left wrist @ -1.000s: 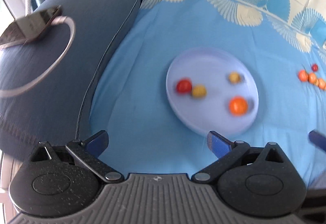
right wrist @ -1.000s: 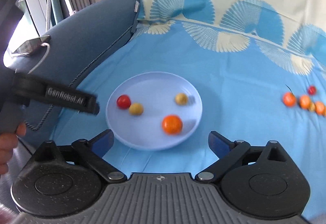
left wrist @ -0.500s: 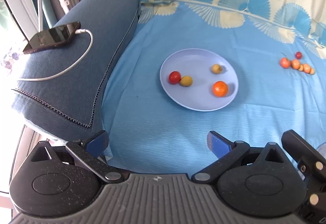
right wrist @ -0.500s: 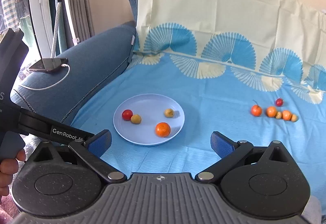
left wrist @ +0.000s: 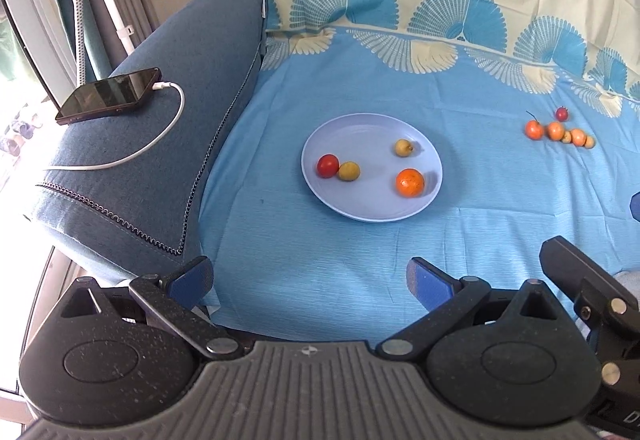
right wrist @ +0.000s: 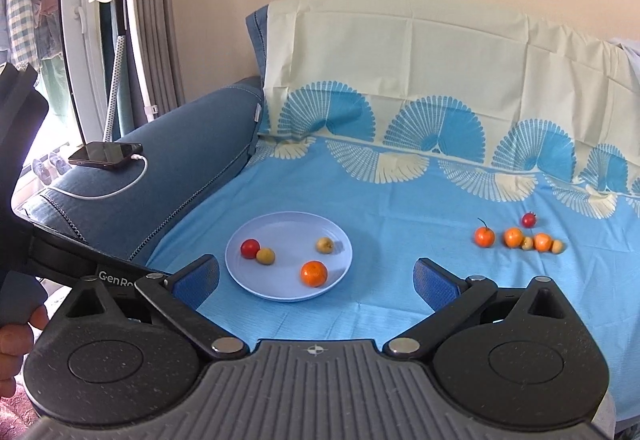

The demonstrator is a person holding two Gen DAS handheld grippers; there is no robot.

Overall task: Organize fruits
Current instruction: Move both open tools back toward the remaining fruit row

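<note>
Hovering low at the bottom of both frames, well back from the fruit: left gripper (left wrist: 308, 276) and right gripper (right wrist: 316, 278), jaws of each spread wide and gripping nothing, probably to keep the whole spread in sight before picking a target.

Sitting at centre frame on the blue sheet (right wrist: 400, 200): a pale plate (right wrist: 256, 282), acting as the collecting spot, judging by the task. Already lying on it: a red fruit (right wrist: 250, 248) touching a yellow-green fruit (right wrist: 265, 255) toward the left side, another yellow-green fruit (right wrist: 325, 244) further back, and an orange (right wrist: 314, 273) near the front edge.

Waiting off the plate, at right of frame and well apart from it: a loose row of small fruits (right wrist: 518, 238), orange and yellowish ones touching or nearly so, with a small red one (right wrist: 529, 219) just behind. Presumably next in line for the plate, with the right gripper being the nearer one.

Resting at upper left on the sofa arm (left wrist: 160, 120), clear of the work: a phone (left wrist: 108, 94) plugged into a white cable (left wrist: 160, 132). Standing behind it in the right wrist view: a garment steamer (right wrist: 120, 40).

Risk being small round fruit rolling on soft bedding under a careless pinch.
</note>
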